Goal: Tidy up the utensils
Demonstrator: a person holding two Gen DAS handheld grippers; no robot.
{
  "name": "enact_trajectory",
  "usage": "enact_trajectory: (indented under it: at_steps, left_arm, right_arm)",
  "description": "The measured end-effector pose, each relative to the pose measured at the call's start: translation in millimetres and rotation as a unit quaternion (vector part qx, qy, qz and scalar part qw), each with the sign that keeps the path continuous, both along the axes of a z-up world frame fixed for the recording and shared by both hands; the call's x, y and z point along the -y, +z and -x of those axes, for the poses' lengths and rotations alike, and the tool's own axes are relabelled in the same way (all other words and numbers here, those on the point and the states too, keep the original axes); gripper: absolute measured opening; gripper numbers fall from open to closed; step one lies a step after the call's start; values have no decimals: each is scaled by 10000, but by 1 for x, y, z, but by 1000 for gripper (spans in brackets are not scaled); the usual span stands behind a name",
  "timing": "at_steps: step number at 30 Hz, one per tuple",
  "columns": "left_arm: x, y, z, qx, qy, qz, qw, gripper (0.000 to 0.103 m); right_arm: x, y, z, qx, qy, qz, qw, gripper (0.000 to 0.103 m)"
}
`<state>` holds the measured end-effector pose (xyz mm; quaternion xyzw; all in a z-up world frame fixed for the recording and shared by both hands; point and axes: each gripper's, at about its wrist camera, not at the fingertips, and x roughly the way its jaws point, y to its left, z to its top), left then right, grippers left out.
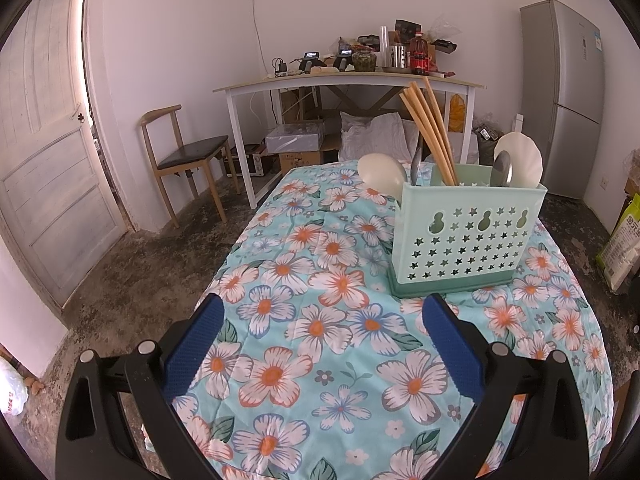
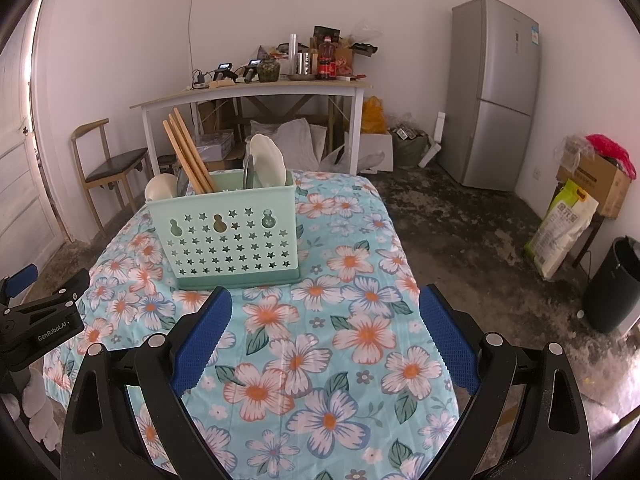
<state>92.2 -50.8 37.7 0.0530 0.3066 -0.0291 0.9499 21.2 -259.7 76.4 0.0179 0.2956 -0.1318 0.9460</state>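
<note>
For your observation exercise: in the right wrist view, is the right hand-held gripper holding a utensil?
No: the right hand-held gripper is open, with only the floral tablecloth showing between its blue fingers.

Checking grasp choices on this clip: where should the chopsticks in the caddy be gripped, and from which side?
Grip the chopsticks on their bare upper shafts, above the green caddy rim, coming from above and front. They lean up-left as a tight bundle with their lower ends buried, so only the tops are free.
</note>
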Motion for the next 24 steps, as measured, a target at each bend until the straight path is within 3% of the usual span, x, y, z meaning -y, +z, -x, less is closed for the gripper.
enact_trajectory:
  at_steps: [24]
  left_arm:
    - [1,-4,0,-63,-13,11,10000,97]
  right_arm:
    - [0,1,0,-6,-1,-4,10000,91]
